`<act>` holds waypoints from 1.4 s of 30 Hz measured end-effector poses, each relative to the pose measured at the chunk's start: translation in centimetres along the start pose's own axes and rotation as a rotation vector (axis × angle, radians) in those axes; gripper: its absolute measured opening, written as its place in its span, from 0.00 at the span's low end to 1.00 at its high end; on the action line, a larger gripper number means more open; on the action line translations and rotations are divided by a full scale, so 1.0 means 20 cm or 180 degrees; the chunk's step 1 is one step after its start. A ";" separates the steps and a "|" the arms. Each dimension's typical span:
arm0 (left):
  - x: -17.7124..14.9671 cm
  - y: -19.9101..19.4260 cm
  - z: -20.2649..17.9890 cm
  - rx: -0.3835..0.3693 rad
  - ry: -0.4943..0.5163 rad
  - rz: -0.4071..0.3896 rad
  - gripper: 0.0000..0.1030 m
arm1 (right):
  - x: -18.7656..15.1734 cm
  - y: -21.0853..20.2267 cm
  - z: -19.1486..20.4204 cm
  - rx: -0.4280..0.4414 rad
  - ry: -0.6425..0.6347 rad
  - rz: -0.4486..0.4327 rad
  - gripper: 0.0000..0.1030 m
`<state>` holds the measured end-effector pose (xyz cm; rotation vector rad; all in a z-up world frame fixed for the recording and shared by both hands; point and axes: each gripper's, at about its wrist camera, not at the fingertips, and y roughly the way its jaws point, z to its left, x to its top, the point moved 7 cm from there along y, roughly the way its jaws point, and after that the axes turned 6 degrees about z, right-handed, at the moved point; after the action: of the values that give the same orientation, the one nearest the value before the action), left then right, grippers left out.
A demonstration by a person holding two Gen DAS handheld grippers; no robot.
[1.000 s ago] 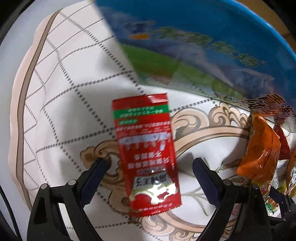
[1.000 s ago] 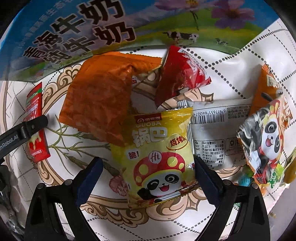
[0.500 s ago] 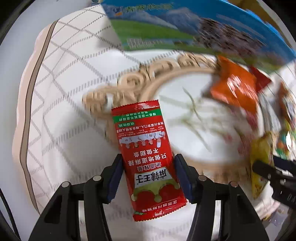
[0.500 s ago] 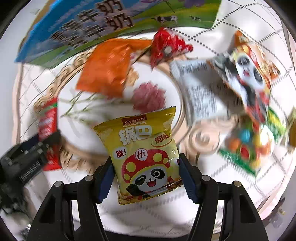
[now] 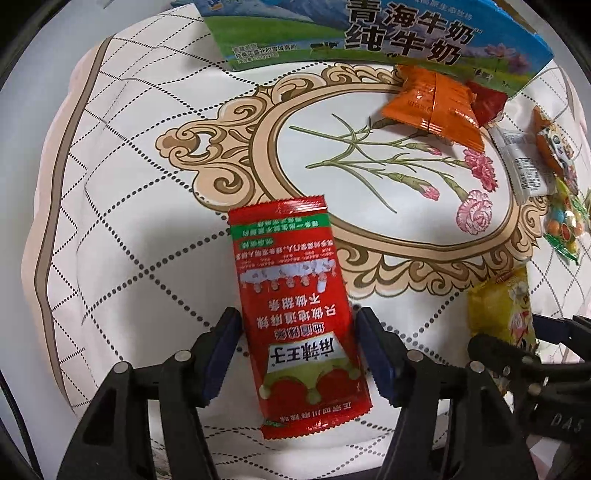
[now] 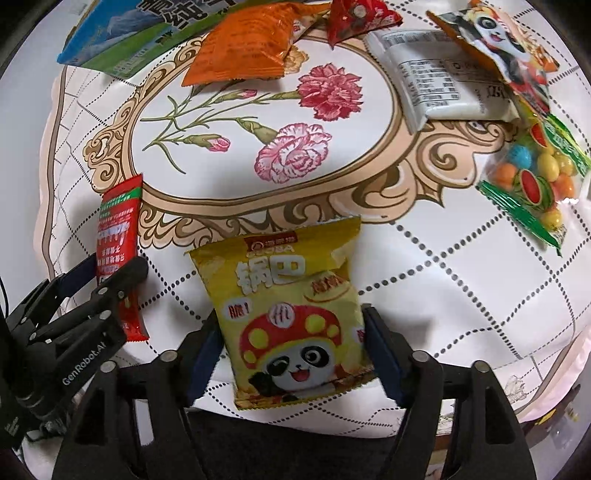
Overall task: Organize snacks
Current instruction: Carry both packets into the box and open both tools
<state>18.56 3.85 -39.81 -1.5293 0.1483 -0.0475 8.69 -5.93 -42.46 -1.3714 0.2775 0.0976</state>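
Gripping red sachet, yellow packet.

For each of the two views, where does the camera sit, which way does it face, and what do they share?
Left wrist: on the left tongs, facing forward and down at the tablecloth; its fingers grip a red sachet.
Right wrist: on the right tongs, same angle; its fingers grip a yellow panda bag.
Shared: both snacks, the opposite tongs, the orange packet, the milk carton.
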 end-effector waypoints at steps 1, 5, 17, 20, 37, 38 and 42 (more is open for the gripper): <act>0.02 0.02 0.02 0.0013 0.0005 -0.0008 0.61 | 0.00 0.01 0.01 -0.0030 -0.0021 0.0002 0.80; 0.02 0.00 -0.02 0.0007 -0.0025 -0.0019 0.61 | 0.00 0.04 0.04 -0.0133 -0.0062 -0.0036 0.83; 0.02 -0.16 0.03 -0.0100 -0.0051 -0.0098 0.46 | -0.10 -0.06 0.16 -0.0138 -0.0094 -0.0445 0.56; 0.02 -0.26 0.00 -0.0150 -0.0011 -0.0164 0.45 | -0.09 -0.15 0.18 -0.0030 -0.0116 -0.0531 0.56; 1.21 -0.99 0.07 -0.0579 0.0059 -0.0813 0.46 | 0.87 -1.25 0.32 0.0199 -0.0178 -0.1503 0.55; 1.30 -0.98 0.07 -0.0570 0.0072 -0.0766 0.46 | 0.96 -1.27 0.32 0.0153 -0.0180 -0.1485 0.55; 1.57 -0.86 0.06 -0.0579 0.0100 -0.0554 0.46 | 1.26 -1.25 0.32 -0.0044 -0.0156 -0.1362 0.55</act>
<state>50.83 0.37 -24.66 -1.7207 0.0447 -0.2012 39.50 -7.07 -23.90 -1.4127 -0.0612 -0.2229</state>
